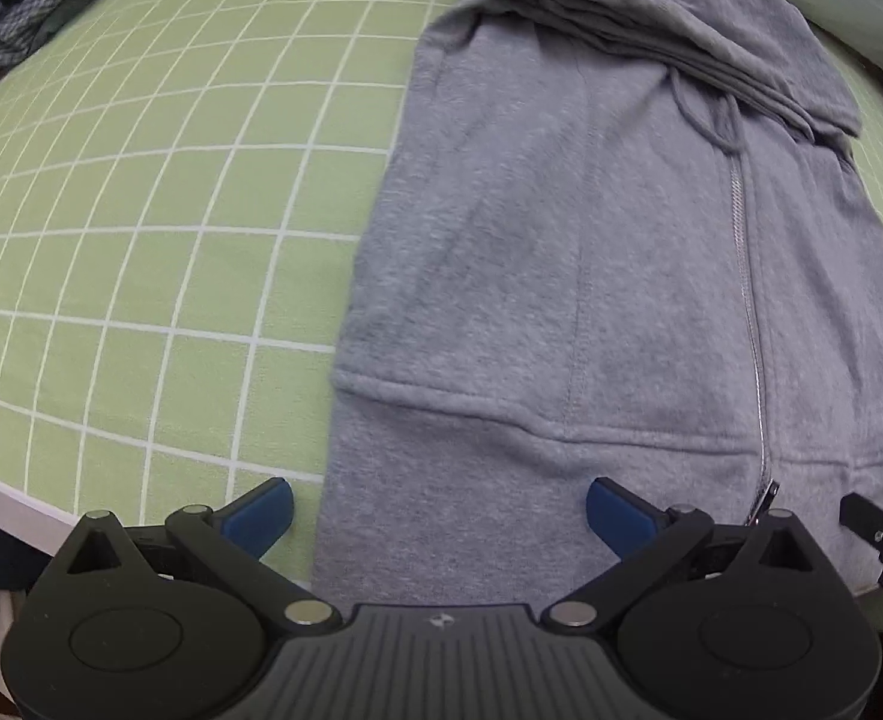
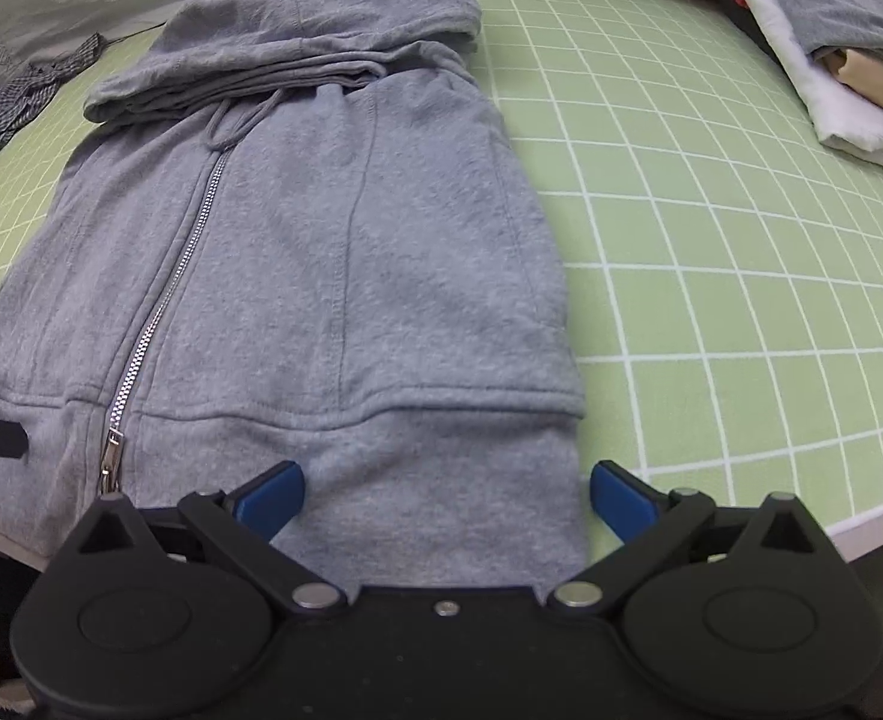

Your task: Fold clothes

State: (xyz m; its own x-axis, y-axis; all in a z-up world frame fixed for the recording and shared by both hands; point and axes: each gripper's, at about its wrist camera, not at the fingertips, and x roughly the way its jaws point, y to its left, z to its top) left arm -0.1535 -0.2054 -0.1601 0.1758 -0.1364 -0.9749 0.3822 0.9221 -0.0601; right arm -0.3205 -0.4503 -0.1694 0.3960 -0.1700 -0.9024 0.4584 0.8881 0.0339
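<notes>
A grey zip hoodie (image 1: 591,252) lies flat on the green grid mat (image 1: 141,210), sides folded in, hood folded down over the chest, hem toward me. My left gripper (image 1: 438,516) is open, its blue pads astride the hem's left corner. In the right wrist view the same hoodie (image 2: 321,240) fills the middle, zipper (image 2: 165,300) running down its left part. My right gripper (image 2: 447,498) is open, its pads astride the hem's right corner. The right gripper's tip (image 1: 873,534) shows at the left wrist view's right edge.
A crumpled checked shirt (image 1: 15,6) lies at the mat's far left, also in the right wrist view (image 2: 9,102). A stack of folded clothes (image 2: 849,54) sits at the far right. The mat (image 2: 741,270) ends at a white table edge (image 2: 879,522) near me.
</notes>
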